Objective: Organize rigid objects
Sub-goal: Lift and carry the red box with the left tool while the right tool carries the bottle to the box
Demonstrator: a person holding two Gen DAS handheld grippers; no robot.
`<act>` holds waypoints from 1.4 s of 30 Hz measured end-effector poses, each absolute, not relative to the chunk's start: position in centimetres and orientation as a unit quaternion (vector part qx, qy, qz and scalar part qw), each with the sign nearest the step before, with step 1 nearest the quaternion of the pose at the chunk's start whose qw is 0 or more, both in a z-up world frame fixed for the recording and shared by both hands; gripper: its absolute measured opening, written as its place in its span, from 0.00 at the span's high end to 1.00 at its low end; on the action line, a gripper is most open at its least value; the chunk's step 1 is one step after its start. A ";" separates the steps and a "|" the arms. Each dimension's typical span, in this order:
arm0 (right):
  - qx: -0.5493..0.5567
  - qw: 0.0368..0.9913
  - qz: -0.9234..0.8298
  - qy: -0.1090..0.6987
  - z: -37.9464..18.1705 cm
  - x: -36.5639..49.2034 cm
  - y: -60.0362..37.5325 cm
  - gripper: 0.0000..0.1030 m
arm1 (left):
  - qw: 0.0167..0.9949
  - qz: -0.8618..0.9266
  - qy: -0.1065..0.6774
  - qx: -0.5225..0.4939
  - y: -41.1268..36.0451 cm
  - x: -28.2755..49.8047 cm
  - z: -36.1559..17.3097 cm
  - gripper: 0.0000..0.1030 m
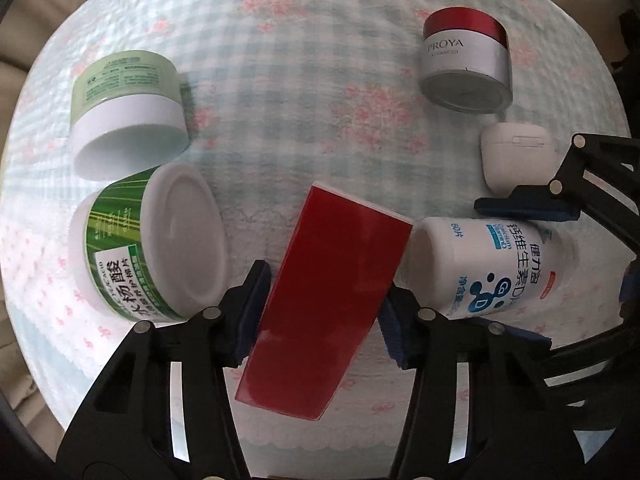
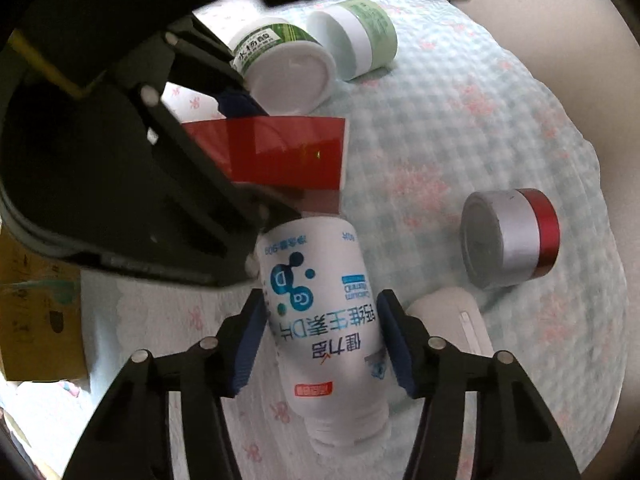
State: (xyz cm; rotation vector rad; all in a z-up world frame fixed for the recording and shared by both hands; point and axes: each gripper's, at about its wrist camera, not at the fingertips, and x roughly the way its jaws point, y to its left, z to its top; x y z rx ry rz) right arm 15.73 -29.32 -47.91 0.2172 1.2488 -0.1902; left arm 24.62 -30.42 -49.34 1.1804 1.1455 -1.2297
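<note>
1. Where the left hand-held gripper point(image 1: 322, 312) clamps it mid-frame, the red box point(image 1: 328, 304) runs lengthwise from lower left to upper right.
2. The right hand-held gripper point(image 2: 322, 340) squeezes the white bottle point(image 2: 324, 320), neck toward the bottom edge.

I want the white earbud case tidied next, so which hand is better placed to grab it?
Neither is free, but right: the right gripper, clamping the white bottle, sits beside the earbud case; the left gripper clamps the red box.

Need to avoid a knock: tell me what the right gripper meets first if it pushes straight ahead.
The right gripper, shut on the white calcium bottle, would likely drive it into the red box held by the left gripper; depth is unclear.
</note>
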 end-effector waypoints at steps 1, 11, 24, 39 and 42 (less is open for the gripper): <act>0.103 0.802 -0.088 0.582 -47.9 15.7 -29.4 0.50 | 0.518 -0.513 0.474 0.494 -30.3 24.6 -49.4 0.55; 0.119 0.801 -0.089 0.581 -47.4 15.7 -30.2 0.51 | 0.529 -0.503 0.474 0.492 -29.6 23.7 -48.3 0.56; 0.125 0.818 -0.101 0.553 -40.6 12.3 -32.8 0.51 | 0.631 -0.445 0.504 0.386 -25.4 22.7 -37.5 0.56; 0.068 0.875 -0.041 0.478 -22.1 8.3 -30.8 0.51 | 0.784 -0.321 0.500 0.177 -16.8 18.8 -21.4 0.56; 0.054 0.886 -0.018 0.461 -19.4 7.6 -29.4 0.51 | 0.816 -0.278 0.486 0.143 -13.6 17.8 -18.2 0.56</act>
